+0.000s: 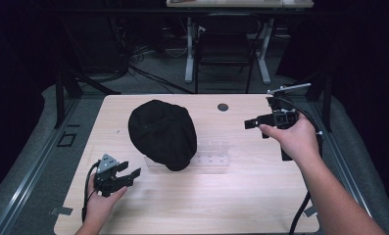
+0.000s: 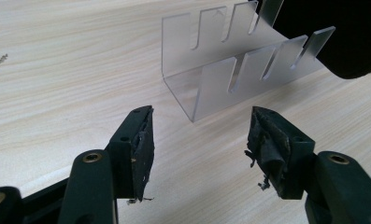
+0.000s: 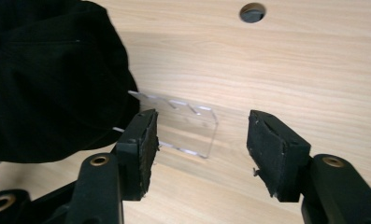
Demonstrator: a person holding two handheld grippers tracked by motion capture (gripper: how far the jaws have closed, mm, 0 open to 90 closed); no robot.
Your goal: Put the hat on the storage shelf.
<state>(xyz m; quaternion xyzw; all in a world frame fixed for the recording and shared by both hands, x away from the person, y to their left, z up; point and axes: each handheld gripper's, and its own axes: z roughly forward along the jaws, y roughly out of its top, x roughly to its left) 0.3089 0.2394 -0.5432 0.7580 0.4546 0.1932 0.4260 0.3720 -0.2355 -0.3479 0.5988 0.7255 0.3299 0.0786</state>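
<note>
A black cap (image 1: 162,133) is resting mid-counter (image 1: 241,196), draped over one end of a clear slotted acrylic rack (image 1: 211,157) whose long axis is running left to right. The left tongs (image 1: 126,175) are hovering near the front left, jaws apart, empty. The right tongs (image 1: 251,124) are hanging to the cap's right, jaws apart, perhaps slightly farther away.

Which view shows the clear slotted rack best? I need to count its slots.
The left gripper view: the clear rack sits close, slots plain. The right gripper view catches one end beside the black cap; the high view shows it faintly.
</note>
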